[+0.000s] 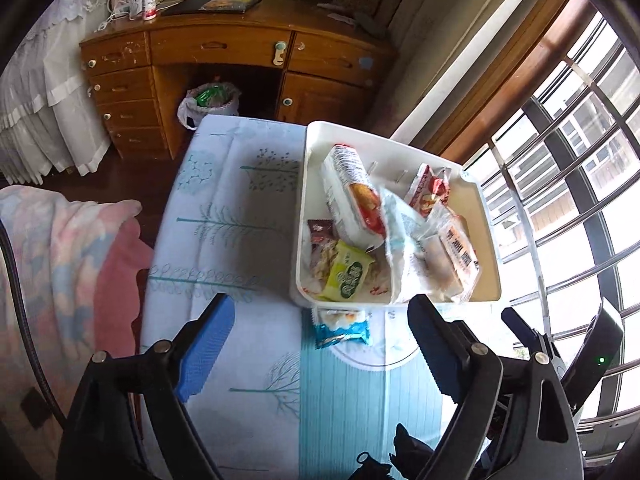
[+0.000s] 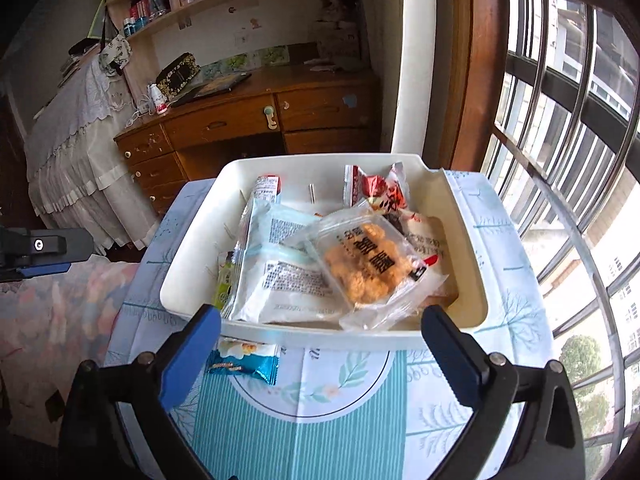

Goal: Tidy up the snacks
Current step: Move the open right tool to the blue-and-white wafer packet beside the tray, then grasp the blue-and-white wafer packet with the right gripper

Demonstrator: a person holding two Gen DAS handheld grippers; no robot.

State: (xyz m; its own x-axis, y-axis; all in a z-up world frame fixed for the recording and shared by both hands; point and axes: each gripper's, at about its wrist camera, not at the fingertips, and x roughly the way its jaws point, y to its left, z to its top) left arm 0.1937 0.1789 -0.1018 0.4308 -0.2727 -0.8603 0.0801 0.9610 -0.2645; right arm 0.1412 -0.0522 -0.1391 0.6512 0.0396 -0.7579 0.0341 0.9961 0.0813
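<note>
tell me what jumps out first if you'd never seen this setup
A white bin heaped with snack packets sits at the far end of the table, a clear pack of orange puffs on top. One blue packet lies alone on the cloth just in front of the bin. Both tongs, left and right, stand open and empty.

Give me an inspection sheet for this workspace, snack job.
Surface: table under a tree-print cloth.
Job's things: white bin piled with snack packets; blue packet on the cloth beside its near wall.
Clutter: nothing seen on the cloth.
Tongs: left tongs open, empty; right tongs open, empty.
Cables: black cable over the blanket.
Surroundings: wooden desk, barred window.
</note>
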